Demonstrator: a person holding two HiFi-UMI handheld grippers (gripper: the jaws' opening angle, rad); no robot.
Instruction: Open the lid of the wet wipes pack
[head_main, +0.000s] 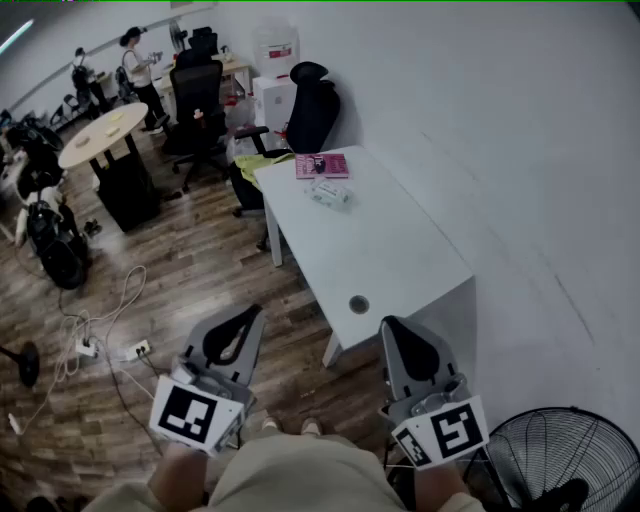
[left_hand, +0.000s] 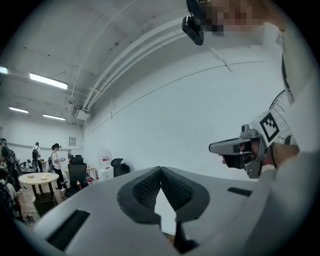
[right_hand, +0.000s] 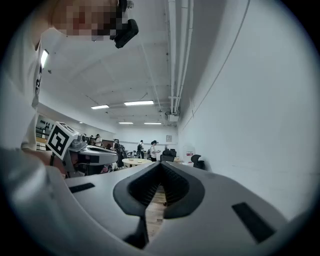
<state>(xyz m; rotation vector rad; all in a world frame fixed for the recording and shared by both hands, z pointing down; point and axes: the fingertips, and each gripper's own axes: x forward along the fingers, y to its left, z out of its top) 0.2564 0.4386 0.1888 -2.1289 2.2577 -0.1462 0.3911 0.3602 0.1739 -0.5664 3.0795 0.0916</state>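
Closest in, at the bottom edge of the head view: beige clothing (head_main: 290, 480) and a pair of shoe tips (head_main: 312, 428). Just ahead, left tool (head_main: 247, 313) and right tool (head_main: 392, 323), side by side and apart, each with its marker cube toward the body. Both level, both narrow, jaws closed tip to tip and gripping nothing. Past the jaws in the two gripper views, only wall and room.

Low to the right of the right tool, a black floor fan (head_main: 560, 455). Left of the left tool, a white power strip (head_main: 137, 350) on the wooden floor (head_main: 200, 270), cables trailing off to the left.

Next out, the white desk (head_main: 400, 255), one long side along the white wall (head_main: 520, 150). Near end close ahead of the tool tips in the head view, with a round cable hole (head_main: 359, 304) just inside that end.

Toward the far end, the wet wipes pack (head_main: 330, 192) – pale, flat on the desk, well apart from both tools, too small to tell how its lid stands. Right behind it, a pink book (head_main: 322, 166), touching or nearly so.

Beyond the desk, a black office chair (head_main: 312, 110) with something yellow-green (head_main: 262, 160) beside it, and white boxes (head_main: 275, 95) against the wall. Farther left, a second black chair (head_main: 197, 95) and a round desk (head_main: 100, 135) – then two people (head_main: 140, 65) standing at the back of the room.
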